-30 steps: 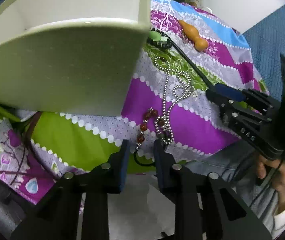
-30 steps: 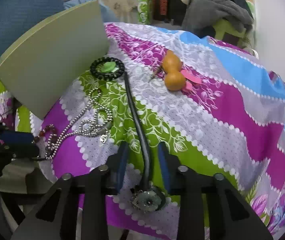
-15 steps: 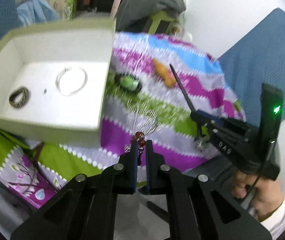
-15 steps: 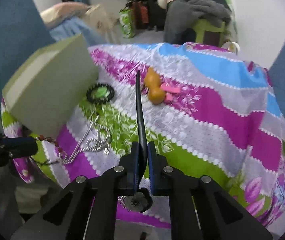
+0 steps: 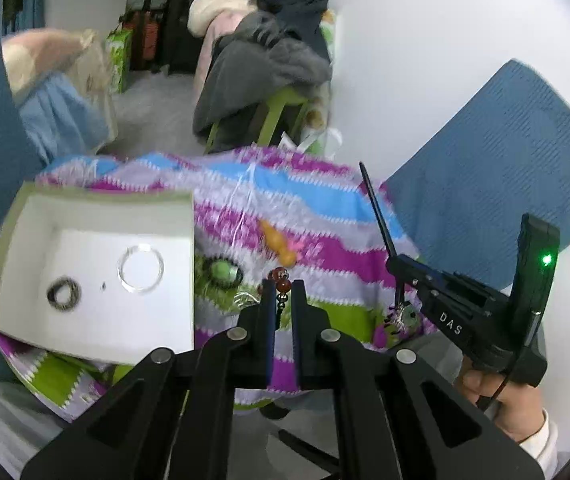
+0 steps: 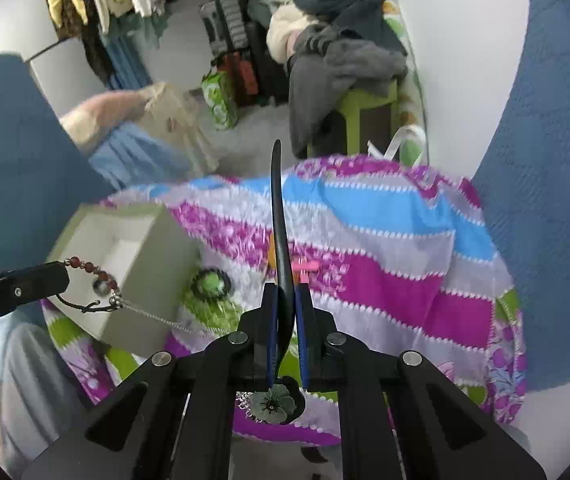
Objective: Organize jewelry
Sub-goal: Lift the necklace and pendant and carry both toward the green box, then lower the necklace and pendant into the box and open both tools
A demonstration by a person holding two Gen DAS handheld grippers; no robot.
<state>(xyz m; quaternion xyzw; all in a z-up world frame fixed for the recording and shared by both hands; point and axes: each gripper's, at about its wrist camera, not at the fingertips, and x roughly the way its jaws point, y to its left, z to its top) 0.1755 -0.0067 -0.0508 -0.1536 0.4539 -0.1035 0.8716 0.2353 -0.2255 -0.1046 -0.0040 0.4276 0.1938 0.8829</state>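
Note:
My left gripper (image 5: 282, 285) is shut on a red bead bracelet (image 5: 281, 276), lifted above the table; in the right wrist view the bracelet (image 6: 93, 270) hangs from it, tangled with a silver chain (image 6: 153, 318). My right gripper (image 6: 285, 292) is shut on a black hair stick (image 6: 279, 216) with a flower ornament (image 6: 273, 400) at its lower end. The open white box (image 5: 25, 240) at the left holds a clear bangle (image 5: 140, 268) and a dark ring (image 5: 64, 294).
A green-and-black brooch (image 5: 221, 272) and an orange gourd charm (image 5: 279, 242) lie on the striped cloth (image 6: 385, 276). A chair piled with clothes (image 6: 341, 56) stands behind the table. Blue panels flank both sides.
Both grippers closed on their items and rose well above the table. The bracelet lifted, dragging the silver chain, and the hair stick came off the cloth.

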